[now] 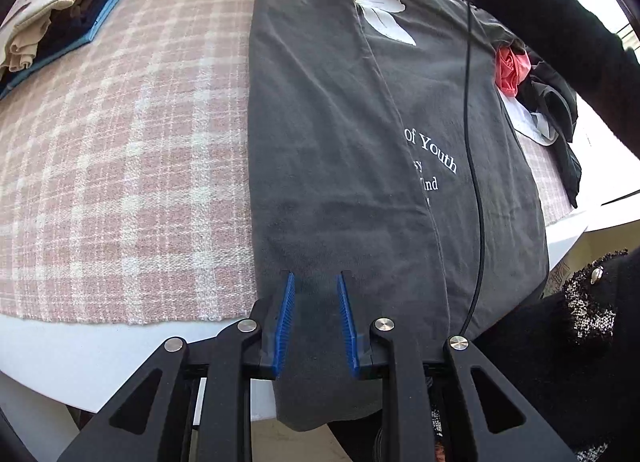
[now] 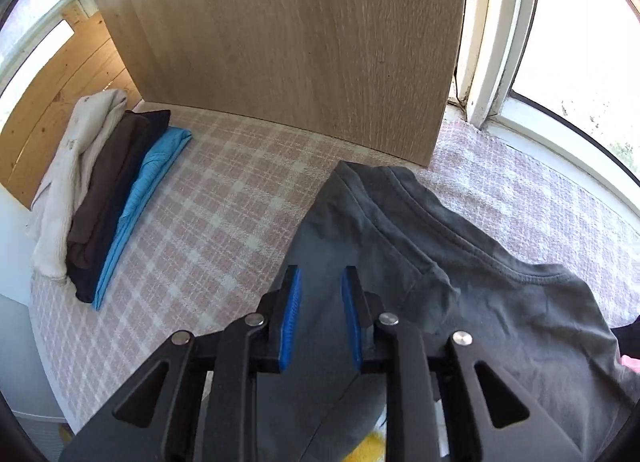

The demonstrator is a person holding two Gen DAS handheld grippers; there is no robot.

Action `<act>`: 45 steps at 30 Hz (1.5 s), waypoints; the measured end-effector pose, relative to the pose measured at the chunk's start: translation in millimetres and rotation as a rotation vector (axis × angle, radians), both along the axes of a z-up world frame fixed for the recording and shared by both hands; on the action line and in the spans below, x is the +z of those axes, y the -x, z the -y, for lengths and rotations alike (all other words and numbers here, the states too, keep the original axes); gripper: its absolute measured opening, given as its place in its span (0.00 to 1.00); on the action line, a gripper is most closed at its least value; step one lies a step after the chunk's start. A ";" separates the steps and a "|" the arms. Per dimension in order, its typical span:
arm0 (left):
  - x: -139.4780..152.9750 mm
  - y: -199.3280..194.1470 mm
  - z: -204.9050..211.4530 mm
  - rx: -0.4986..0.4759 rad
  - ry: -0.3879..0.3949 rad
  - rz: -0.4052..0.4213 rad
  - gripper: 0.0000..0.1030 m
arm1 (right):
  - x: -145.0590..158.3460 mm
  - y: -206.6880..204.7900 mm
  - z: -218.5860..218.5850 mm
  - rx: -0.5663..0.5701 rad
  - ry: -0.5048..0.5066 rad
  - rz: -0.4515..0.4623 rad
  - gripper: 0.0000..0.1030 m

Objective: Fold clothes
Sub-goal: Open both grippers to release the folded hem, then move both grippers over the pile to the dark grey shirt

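Both blue-padded tools, left tool and right tool, hover part-open and empty over the limp grey T-shirt, half-folded lengthwise on the plaid-covered desk; light and soft, probably best pinched at hem or shoulder corners.

Domestic room, probably a bedroom or laundry corner: pink plaid cloth over a white table, stack of folded clothes, loose garment pile, wood-panelled wall, and sunlit white-framed window
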State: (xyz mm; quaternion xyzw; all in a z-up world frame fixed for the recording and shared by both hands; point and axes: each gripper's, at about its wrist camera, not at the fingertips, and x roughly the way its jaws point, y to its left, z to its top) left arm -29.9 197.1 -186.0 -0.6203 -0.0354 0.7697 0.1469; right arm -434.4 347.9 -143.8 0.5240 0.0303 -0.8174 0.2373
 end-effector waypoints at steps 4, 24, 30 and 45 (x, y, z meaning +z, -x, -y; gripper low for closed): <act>39.3 12.4 9.0 0.123 0.070 -0.100 0.21 | 32.1 -66.2 -38.8 -0.025 0.080 0.021 0.36; 77.0 49.7 -59.7 -0.133 0.086 -0.286 0.45 | 28.4 -338.8 -181.2 -0.464 -0.056 0.047 0.47; 60.7 38.2 -104.4 -0.265 0.037 -0.241 0.46 | 34.9 -369.4 -231.4 -0.597 -0.027 0.043 0.47; 41.9 83.2 -285.8 -0.366 -0.078 -0.201 0.46 | 87.5 -236.1 -409.0 -0.555 0.032 -0.060 0.47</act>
